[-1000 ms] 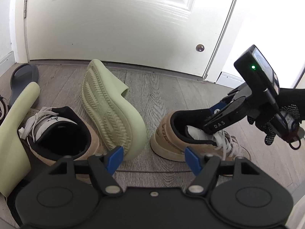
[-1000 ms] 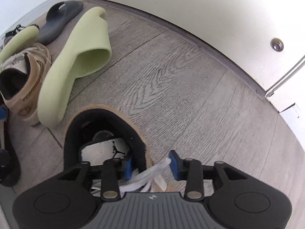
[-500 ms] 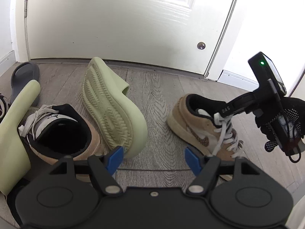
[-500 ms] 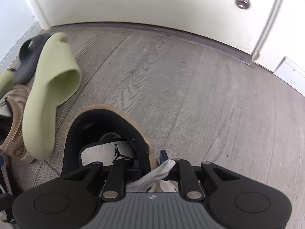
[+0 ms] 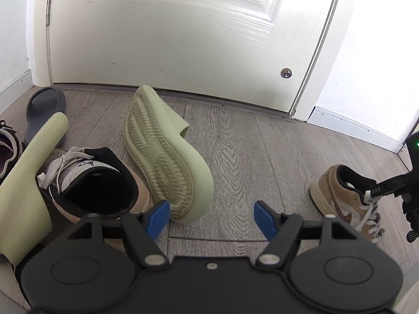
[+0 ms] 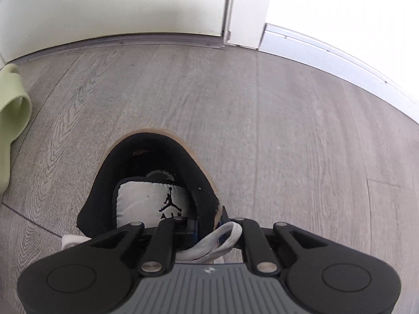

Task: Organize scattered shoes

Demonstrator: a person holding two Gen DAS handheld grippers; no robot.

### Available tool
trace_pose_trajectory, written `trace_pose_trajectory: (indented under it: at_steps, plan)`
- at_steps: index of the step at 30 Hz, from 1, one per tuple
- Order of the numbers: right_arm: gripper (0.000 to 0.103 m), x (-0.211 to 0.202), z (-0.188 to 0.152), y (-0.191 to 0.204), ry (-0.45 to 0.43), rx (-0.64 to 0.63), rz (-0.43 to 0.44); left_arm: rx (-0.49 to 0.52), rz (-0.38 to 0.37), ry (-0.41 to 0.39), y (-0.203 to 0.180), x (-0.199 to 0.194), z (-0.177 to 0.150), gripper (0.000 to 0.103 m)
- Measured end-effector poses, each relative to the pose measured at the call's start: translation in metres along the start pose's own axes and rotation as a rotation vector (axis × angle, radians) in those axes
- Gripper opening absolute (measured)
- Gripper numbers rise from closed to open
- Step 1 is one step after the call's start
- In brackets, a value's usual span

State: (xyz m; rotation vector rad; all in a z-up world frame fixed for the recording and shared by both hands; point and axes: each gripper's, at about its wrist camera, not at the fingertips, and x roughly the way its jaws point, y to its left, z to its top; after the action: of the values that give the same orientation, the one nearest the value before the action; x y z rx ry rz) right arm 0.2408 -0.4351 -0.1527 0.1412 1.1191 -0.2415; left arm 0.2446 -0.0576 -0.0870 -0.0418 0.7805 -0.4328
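A tan sneaker (image 6: 157,162) with a black collar and white tongue sits between the jaws of my right gripper (image 6: 209,225), which is shut on the collar's right side by the white laces. The left wrist view shows this tan sneaker (image 5: 337,191) at the far right with its heel toward the door, the right gripper (image 5: 366,193) clamped on its collar. My left gripper (image 5: 212,214) stands open over bare floor, nothing between its blue pads. Its matching tan sneaker (image 5: 99,183) lies to the left, with a pale green slide (image 5: 167,154) tipped on edge beside it.
A second green slide (image 5: 28,183) leans over the left sneaker. A grey slide (image 5: 44,107) and a black-and-white shoe (image 5: 6,146) lie at far left. The white door (image 5: 183,39) and baseboard (image 6: 340,52) bound the wood floor. A gloved hand (image 5: 412,209) holds the right gripper.
The right gripper closed on the tan sneaker's collar, turned it heel-first toward the door and carried it well to the right, away from the green slide. The left gripper stayed put.
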Motion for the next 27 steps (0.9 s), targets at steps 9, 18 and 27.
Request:
trace_pose_trajectory:
  at_steps: [9,18,27]
  plan:
    - [0.028,-0.013,-0.017,-0.016,-0.062,0.06,-0.061,-0.032,0.068,-0.006,0.008,-0.001,0.001,0.072]
    - [0.06,-0.07,-0.021,-0.019,-0.276,0.241,0.043,-0.096,0.08,-0.018,0.023,-0.006,0.005,0.072]
    - [0.064,-0.076,0.005,0.093,-0.276,0.058,0.474,-0.121,0.116,-0.024,0.032,-0.008,0.006,0.072]
